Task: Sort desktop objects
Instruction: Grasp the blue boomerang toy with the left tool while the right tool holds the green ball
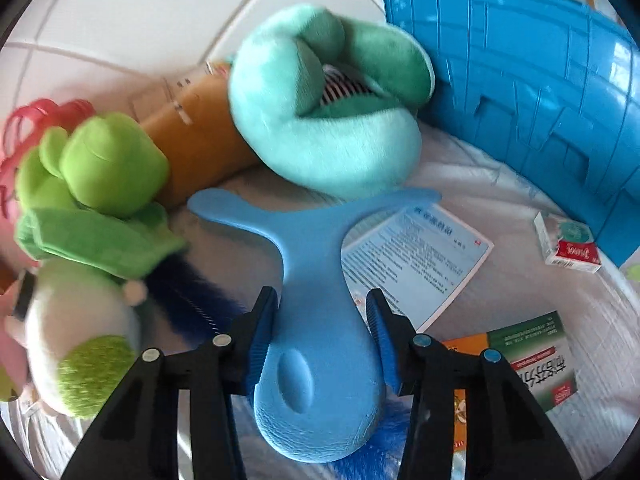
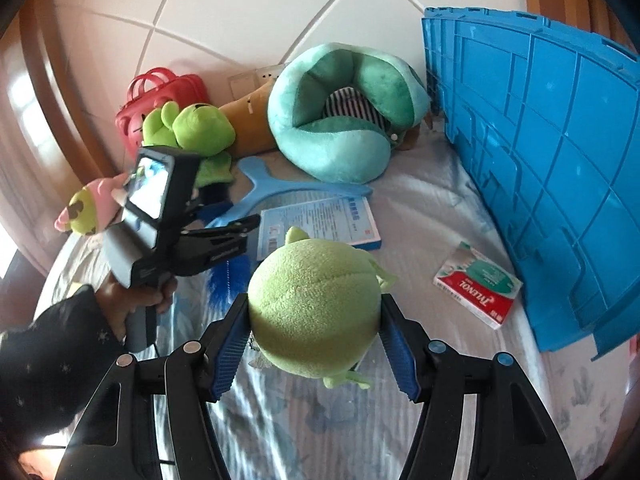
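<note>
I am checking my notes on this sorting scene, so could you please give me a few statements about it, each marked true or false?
1. The left tongs grip a blue whale-tail tool. True.
2. The right tongs are empty. False: they hold a round light green plush.
3. The blue crate stands right of the teal neck pillow. True.
4. The Tylenol box sits inside the red basket. False: it lies on the cloth beside the crate.

Medicine boxes (image 2: 478,290) (image 2: 318,224) (image 1: 536,360): three; plush toys (image 2: 314,308) (image 2: 188,128) (image 2: 86,212) (image 2: 340,116): perhaps four (clutter); crate (image 2: 540,168): one.
</note>
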The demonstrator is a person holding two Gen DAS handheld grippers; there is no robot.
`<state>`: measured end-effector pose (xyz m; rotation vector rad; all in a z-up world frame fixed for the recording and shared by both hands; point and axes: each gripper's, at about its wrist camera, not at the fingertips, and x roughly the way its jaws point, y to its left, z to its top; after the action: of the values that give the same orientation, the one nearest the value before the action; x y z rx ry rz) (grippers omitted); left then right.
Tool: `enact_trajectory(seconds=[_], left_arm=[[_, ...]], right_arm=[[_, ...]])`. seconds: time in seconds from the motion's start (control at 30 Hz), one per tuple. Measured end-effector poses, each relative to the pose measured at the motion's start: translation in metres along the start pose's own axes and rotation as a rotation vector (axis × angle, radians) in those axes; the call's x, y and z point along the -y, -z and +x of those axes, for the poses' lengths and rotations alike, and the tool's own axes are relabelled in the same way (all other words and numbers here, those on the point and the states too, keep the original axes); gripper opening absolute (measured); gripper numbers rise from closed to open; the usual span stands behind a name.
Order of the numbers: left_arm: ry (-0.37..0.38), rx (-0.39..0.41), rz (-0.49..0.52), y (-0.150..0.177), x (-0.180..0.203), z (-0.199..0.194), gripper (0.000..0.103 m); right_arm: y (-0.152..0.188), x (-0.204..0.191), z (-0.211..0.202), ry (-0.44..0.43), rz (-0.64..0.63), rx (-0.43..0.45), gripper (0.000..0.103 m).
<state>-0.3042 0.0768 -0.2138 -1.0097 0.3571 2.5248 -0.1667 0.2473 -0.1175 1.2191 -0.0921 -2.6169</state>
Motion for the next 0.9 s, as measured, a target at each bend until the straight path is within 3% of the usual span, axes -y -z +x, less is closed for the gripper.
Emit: enact_trajectory(seconds=[0.13, 0.2, 0.23, 0.33, 0.5, 0.63, 0.7, 0.77, 0.83, 0.9], left_arm=[[-0.031, 0.052, 0.023, -0.004, -0.003, -0.026, 0.045], [-0.059, 0.070, 0.044, -0.008, -0.003, -0.040, 0.001], [-0.106, 0.078, 0.044, -0.011, -0.006, -0.048, 0.000], [-0.092, 0.047, 0.050, -0.017, -0.016, -0.057, 0.000], [-0.111, 0.063, 0.032, -0.011, -0.023, -0.079, 0.000], [-0.111, 0.010, -0.021, 0.000, -0.041, -0.069, 0.001], [-0.083, -0.043, -0.016, 0.009, -0.045, -0.053, 0.011], [-0.044, -0.097, -0.001, 0.018, -0.049, -0.037, 0.040], [0.001, -0.097, 0.001, 0.023, -0.053, -0.029, 0.058], [0.025, -0.093, 0.003, 0.026, -0.057, -0.024, 0.066]], right_arm=[[-0.003, -0.002, -0.001, -0.017, 0.012, 0.004, 0.062], [-0.006, -0.006, -0.001, -0.022, 0.007, 0.011, 0.062], [-0.007, -0.007, -0.002, -0.025, 0.003, 0.016, 0.062], [-0.013, -0.013, -0.004, -0.041, -0.003, 0.030, 0.062], [-0.024, -0.024, -0.009, -0.072, -0.025, 0.053, 0.062], [-0.030, -0.030, -0.009, -0.086, -0.045, 0.058, 0.062], [-0.030, -0.030, -0.007, -0.092, -0.048, 0.056, 0.062], [-0.028, -0.029, -0.005, -0.099, -0.045, 0.043, 0.063], [-0.025, -0.028, -0.002, -0.092, -0.052, 0.032, 0.063], [-0.023, -0.023, 0.000, -0.088, -0.041, 0.025, 0.063]])
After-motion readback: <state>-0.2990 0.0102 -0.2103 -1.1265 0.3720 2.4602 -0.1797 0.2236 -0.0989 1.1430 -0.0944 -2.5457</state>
